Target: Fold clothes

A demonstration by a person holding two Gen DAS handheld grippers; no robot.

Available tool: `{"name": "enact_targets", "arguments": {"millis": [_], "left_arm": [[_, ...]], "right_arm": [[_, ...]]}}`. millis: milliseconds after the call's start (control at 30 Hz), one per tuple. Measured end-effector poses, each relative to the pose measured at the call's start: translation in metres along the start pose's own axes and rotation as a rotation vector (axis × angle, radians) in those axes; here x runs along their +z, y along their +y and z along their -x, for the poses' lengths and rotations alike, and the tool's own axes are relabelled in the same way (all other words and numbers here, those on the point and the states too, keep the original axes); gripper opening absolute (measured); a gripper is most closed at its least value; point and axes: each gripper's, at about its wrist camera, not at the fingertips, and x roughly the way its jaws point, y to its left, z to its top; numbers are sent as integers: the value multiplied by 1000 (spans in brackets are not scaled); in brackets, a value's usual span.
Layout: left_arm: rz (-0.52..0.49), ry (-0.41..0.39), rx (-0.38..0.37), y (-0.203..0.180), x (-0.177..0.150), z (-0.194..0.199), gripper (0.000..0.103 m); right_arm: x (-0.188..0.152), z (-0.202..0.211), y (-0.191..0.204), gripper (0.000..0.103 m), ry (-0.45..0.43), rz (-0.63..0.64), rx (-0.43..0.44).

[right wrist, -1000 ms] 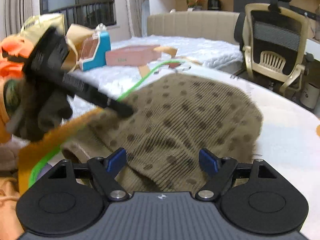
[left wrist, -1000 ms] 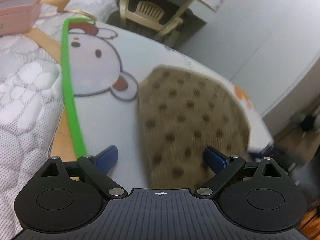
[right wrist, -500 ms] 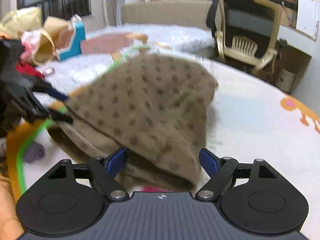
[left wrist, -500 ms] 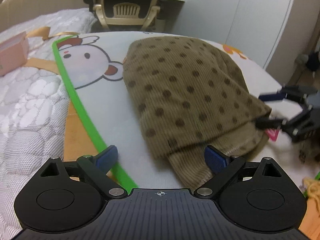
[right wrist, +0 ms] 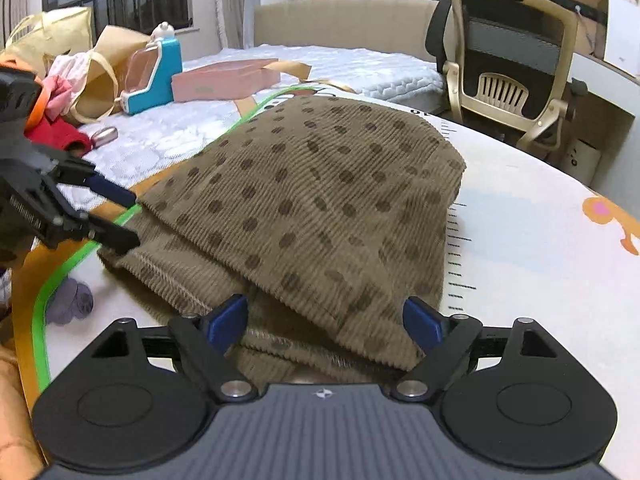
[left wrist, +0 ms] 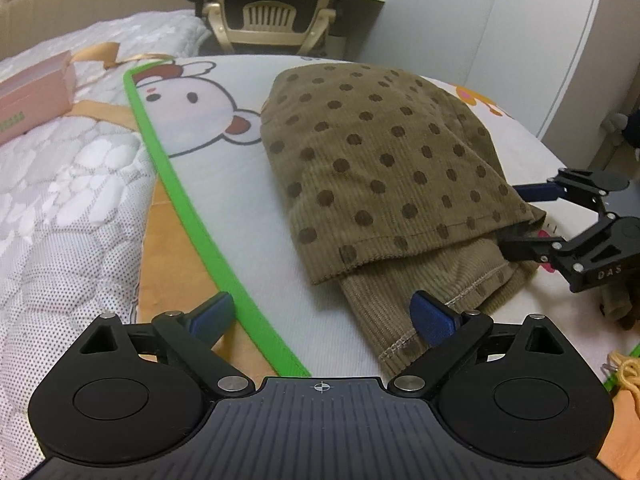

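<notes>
Left wrist view showed my left gripper (left wrist: 324,314) and right gripper (right wrist: 326,320) both spread wide, holding nothing, garment (left wrist: 384,168) lying doubled on the mat (left wrist: 224,184); I judged a stray finger could snag the offset top hem and undo it.

Olive-brown corduroy garment (left wrist: 384,168) with dark brown dots, white cartoon-printed mat (left wrist: 240,184) edged bright green, blue-tipped black tongs (left wrist: 324,316)

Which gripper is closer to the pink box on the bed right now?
Left. The left gripper sits by the mat's green border, on the pink box side; the right gripper is across the brown dotted garment.
</notes>
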Motion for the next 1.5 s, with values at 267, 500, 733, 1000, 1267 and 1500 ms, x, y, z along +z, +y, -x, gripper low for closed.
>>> {"name": "enact_targets", "arguments": {"millis": [267, 500, 733, 1000, 1267, 1500], "left_arm": [[-36, -1, -19, 0, 20, 8, 100], [22, -125, -74, 8, 70, -1, 100], [243, -57, -209, 30, 89, -69, 101], [317, -156, -284, 58, 99, -79, 100], [399, -232, -99, 123, 101, -63, 100], [331, -309, -29, 130, 104, -33, 100]], "right_arm": [[13, 21, -14, 88, -21, 25, 8], [57, 11, -62, 93, -121, -234, 65], [51, -56, -46, 84, -33, -117, -85], [80, -86, -33, 84, -63, -22, -96], [144, -164, -1, 85, -101, 59, -51], [148, -129, 2, 87, -151, 60, -37]]}}
